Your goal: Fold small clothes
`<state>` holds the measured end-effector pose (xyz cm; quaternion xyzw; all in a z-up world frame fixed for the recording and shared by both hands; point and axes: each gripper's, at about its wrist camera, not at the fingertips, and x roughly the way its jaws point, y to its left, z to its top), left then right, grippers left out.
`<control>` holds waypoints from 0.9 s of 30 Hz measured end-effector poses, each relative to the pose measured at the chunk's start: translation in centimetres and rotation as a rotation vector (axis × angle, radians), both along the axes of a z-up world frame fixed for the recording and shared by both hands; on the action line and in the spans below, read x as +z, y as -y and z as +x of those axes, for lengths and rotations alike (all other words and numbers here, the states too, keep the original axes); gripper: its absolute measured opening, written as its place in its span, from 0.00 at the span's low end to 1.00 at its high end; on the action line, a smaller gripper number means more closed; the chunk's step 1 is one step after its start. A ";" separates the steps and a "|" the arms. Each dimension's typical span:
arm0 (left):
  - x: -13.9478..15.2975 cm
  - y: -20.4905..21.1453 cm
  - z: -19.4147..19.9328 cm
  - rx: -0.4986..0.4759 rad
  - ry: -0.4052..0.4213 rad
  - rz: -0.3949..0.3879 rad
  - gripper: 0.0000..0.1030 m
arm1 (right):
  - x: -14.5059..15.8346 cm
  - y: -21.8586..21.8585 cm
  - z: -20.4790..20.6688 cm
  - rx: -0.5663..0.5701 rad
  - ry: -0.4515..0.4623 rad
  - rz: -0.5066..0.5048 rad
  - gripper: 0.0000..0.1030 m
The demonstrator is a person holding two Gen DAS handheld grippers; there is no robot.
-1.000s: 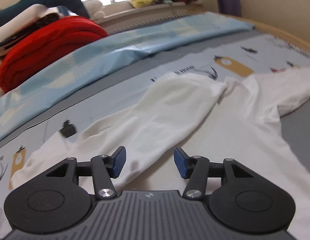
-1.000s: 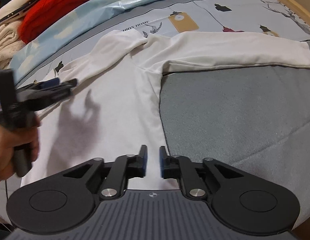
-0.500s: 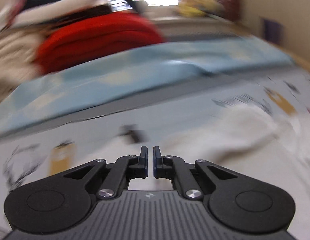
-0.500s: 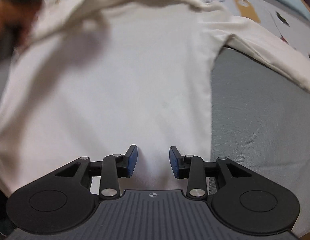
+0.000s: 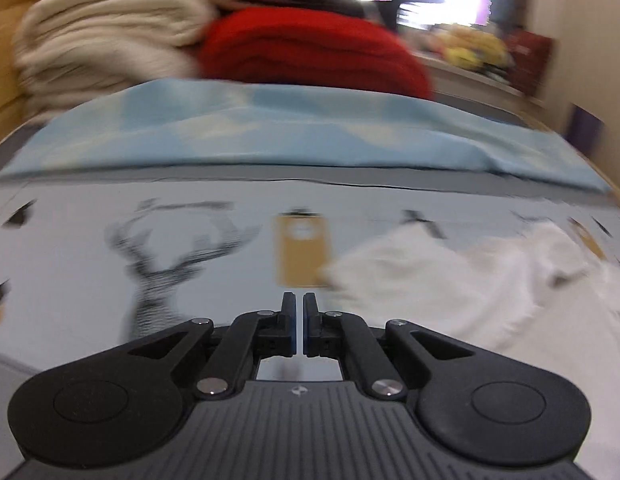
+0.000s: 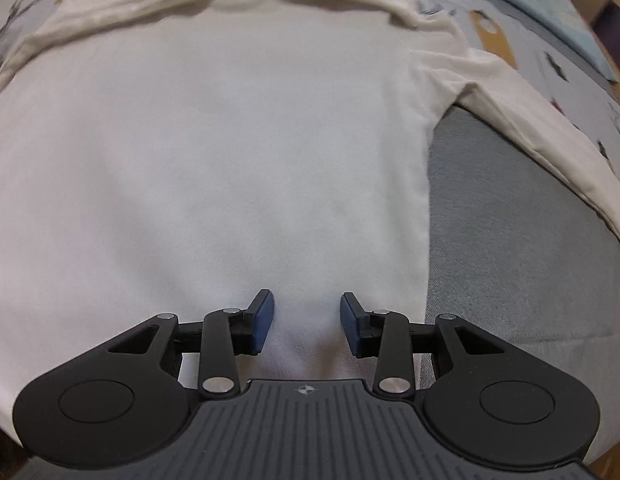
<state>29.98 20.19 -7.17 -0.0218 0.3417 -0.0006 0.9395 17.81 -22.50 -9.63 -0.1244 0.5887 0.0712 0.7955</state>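
A white long-sleeved shirt [image 6: 230, 140] lies spread flat on the bed and fills most of the right wrist view. One sleeve [image 6: 542, 128] runs off to the right and the other is folded along the top. My right gripper [image 6: 306, 312] points steeply down over the shirt's lower body, open, with cloth beneath but nothing pinched between its pads. In the blurred left wrist view my left gripper [image 5: 298, 314] is shut with nothing seen between its pads. It hangs over the printed sheet, and the shirt [image 5: 450, 280] lies off to its right.
The bedsheet [image 5: 70, 280] is pale grey with a deer print and tan tag shapes. A light-blue quilt [image 5: 270, 132] runs across behind it, with folded red [image 5: 310, 48] and cream [image 5: 102, 40] blankets stacked beyond. A grey cover [image 6: 510, 248] lies right of the shirt.
My left gripper shut and swung left, off the shirt and over the deer print. My right gripper opened, tipped downward and came closer over the shirt's body.
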 end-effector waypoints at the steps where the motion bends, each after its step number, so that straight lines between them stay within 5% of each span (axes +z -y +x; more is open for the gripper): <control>1: -0.1 1.8 0.5 -0.039 0.000 0.007 0.02 | 0.5 0.1 -0.1 -0.019 0.029 0.010 0.37; 5: -0.7 8.8 1.7 -0.178 0.011 0.039 0.05 | 1.6 1.1 -0.1 -0.063 0.111 0.013 0.37; 9: -1.9 16.1 3.2 -0.284 0.010 0.063 0.12 | -0.1 2.2 -0.2 -0.079 0.005 -0.016 0.37; 11: -2.4 19.2 4.2 -0.315 0.011 0.066 0.34 | 0.2 2.2 -0.4 -0.050 0.008 -0.017 0.37; 16: -4.0 25.7 6.7 -0.348 -0.007 0.093 0.52 | 0.3 2.3 -0.7 -0.040 0.004 -0.009 0.37; 21: -6.8 30.0 8.6 -0.314 -0.026 0.211 0.47 | 0.3 2.6 -1.0 -0.021 -0.003 0.002 0.37; 23: -7.1 29.5 9.2 -0.286 -0.038 0.245 0.04 | 0.1 3.0 -0.6 -0.023 -0.012 0.013 0.37; 27: -4.9 25.2 9.3 -0.231 0.016 0.218 0.04 | -0.3 3.2 0.2 -0.013 -0.028 0.013 0.37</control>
